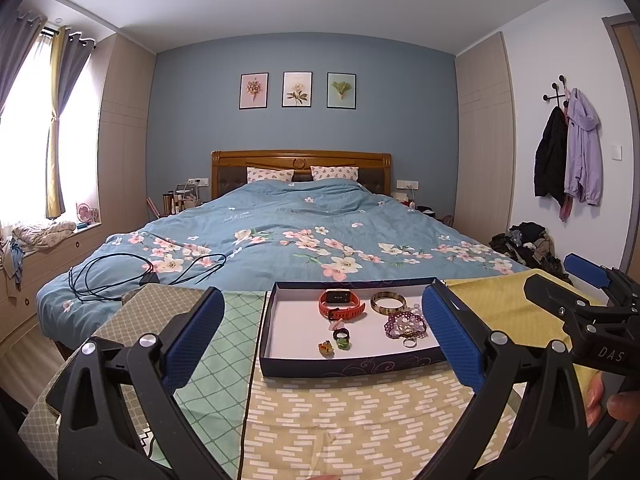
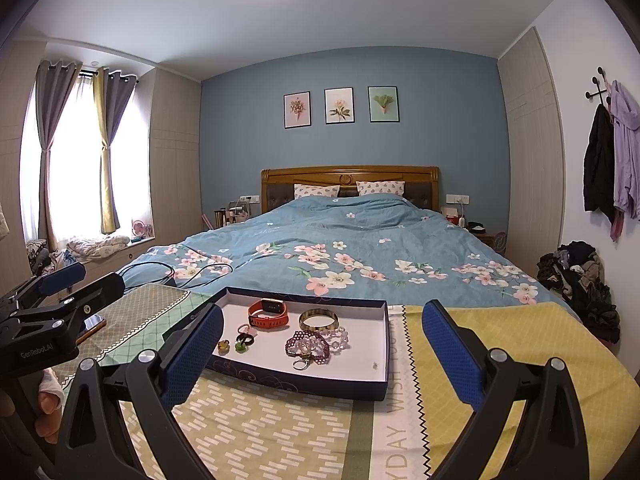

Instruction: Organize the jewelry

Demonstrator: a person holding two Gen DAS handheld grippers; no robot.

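At lower centre of both views, a shallow navy tray (image 1: 344, 366) with a white floor rests on a patterned cloth (image 1: 340, 420) and holds an orange smartwatch (image 1: 341, 305), a striped bangle (image 1: 388, 303), purple bead bracelets (image 1: 404, 325) and small rings (image 1: 342, 338). The left gripper (image 1: 324, 344) and the right gripper (image 2: 322, 356) both stand spread wide, gripping nothing, their blue pads framing the tray.

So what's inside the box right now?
The box holds a red watch, a bangle, purple bead bracelets and small rings. Anything under the beads is hidden.
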